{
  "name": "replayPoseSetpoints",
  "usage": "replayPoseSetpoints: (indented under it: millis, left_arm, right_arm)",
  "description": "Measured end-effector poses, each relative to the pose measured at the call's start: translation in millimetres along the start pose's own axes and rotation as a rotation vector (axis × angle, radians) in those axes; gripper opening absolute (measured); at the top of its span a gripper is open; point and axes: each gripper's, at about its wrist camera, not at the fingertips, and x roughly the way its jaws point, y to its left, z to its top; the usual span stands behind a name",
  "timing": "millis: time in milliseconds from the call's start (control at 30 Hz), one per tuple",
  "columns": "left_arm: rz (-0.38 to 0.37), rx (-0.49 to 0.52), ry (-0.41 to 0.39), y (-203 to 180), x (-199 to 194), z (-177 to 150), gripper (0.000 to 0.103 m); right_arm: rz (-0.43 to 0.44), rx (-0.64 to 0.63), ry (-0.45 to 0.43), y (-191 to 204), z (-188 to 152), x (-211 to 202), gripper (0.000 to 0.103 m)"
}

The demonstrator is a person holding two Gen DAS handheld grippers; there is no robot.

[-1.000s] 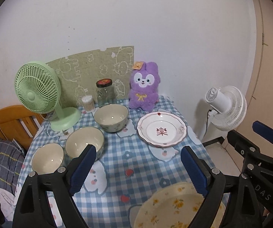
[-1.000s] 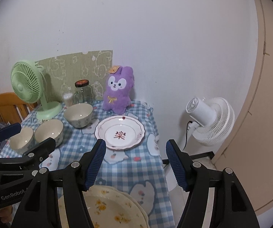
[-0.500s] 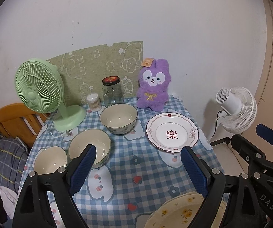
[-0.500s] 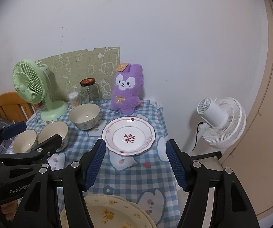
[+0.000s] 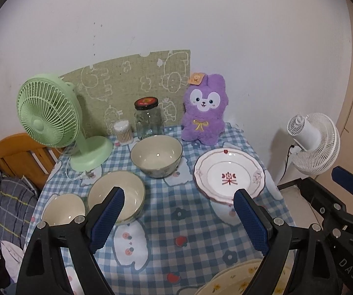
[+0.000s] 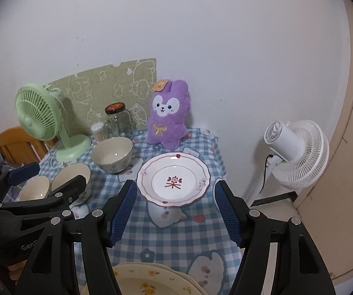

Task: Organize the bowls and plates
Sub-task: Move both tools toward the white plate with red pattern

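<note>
On the blue checked tablecloth (image 5: pixel 176 221) stand three cream bowls: a large one (image 5: pixel 156 155) at the back, a middle one (image 5: pixel 116 195) and a small one (image 5: pixel 63 211) at the left. A white plate with a red sign (image 5: pixel 229 177) lies at the right, also in the right wrist view (image 6: pixel 174 182). Yellow-flowered plates (image 6: pixel 149 280) lie stacked at the near edge. My left gripper (image 5: pixel 179 217) hangs open above the cloth, holding nothing. My right gripper (image 6: pixel 174 212) is open in front of the white plate, apart from it.
A green fan (image 5: pixel 53 123), a cotton-swab tub (image 5: pixel 123 131), a glass jar (image 5: pixel 148 119) and a purple plush rabbit (image 5: pixel 203 113) line the back by the wall. A white fan (image 5: pixel 311 142) stands off the table's right edge. A wooden chair (image 5: pixel 16 157) is at the left.
Both grippers have moved forward over the table, so the bowls and the white plate look nearer and the flowered plates have slid down the frame. The jaws kept their width.
</note>
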Motion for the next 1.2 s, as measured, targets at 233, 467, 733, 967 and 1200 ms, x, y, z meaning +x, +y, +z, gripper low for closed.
replayPoseSetpoints:
  millis: [233, 467, 733, 967, 1200]
  left_arm:
    - [0.016, -0.005, 0.024, -8.8, 17.6, 10.7, 0.091]
    - [0.036, 0.075, 0.000, -25.6, 39.4, 23.1, 0.091]
    - [0.016, 0.093, 0.046, -36.0, 81.5, 35.6, 0.091]
    - [-0.016, 0.072, 0.086, -37.5, 119.3, 44.3, 0.090]
    - [-0.031, 0.067, 0.135, -38.7, 155.6, 47.9, 0.090]
  right_arm:
    - [0.005, 0.016, 0.009, -9.8, 5.1, 16.7, 0.069]
    - [0.005, 0.091, 0.037, -30.4, 14.0, 47.1, 0.069]
    - [-0.034, 0.101, 0.082, -44.7, 20.1, 87.5, 0.069]
    - [-0.046, 0.112, 0.110, -51.7, 26.2, 121.6, 0.069]
    - [-0.039, 0.117, 0.170, -56.7, 27.9, 161.0, 0.069]
